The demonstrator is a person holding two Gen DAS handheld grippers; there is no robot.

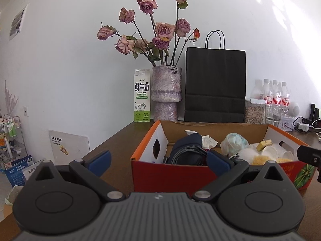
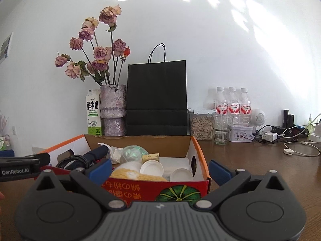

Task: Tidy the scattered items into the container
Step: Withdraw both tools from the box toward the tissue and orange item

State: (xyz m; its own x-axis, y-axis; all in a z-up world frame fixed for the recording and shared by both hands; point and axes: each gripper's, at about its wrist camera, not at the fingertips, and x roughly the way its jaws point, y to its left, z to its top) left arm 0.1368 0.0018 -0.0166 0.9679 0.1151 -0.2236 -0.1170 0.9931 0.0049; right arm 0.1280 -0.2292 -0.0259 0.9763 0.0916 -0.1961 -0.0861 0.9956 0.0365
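Observation:
An open cardboard box (image 1: 172, 174) with red sides and an orange rim stands on the brown table, also in the right wrist view as the box (image 2: 180, 188). Inside lie a dark blue pouch (image 1: 188, 150), crumpled tissue (image 1: 208, 141), a bagged bundle (image 1: 233, 142), white cups (image 2: 151, 167) and yellow sponges (image 2: 128, 174). My left gripper (image 1: 160, 160) is open in front of the box's left half, holding nothing. My right gripper (image 2: 160, 169) is open, its fingers straddling the box's right half, empty. The left gripper's side (image 2: 20, 166) shows at the right view's left edge.
Behind the box stand a milk carton (image 1: 142, 96), a vase of dried roses (image 1: 166, 92), a black paper bag (image 1: 215, 86), several bottles (image 2: 232, 104), a jar of seeds (image 2: 201, 126), a glass (image 2: 221, 129) and a tin (image 2: 241, 133). Chargers and cables (image 2: 297, 140) lie at right.

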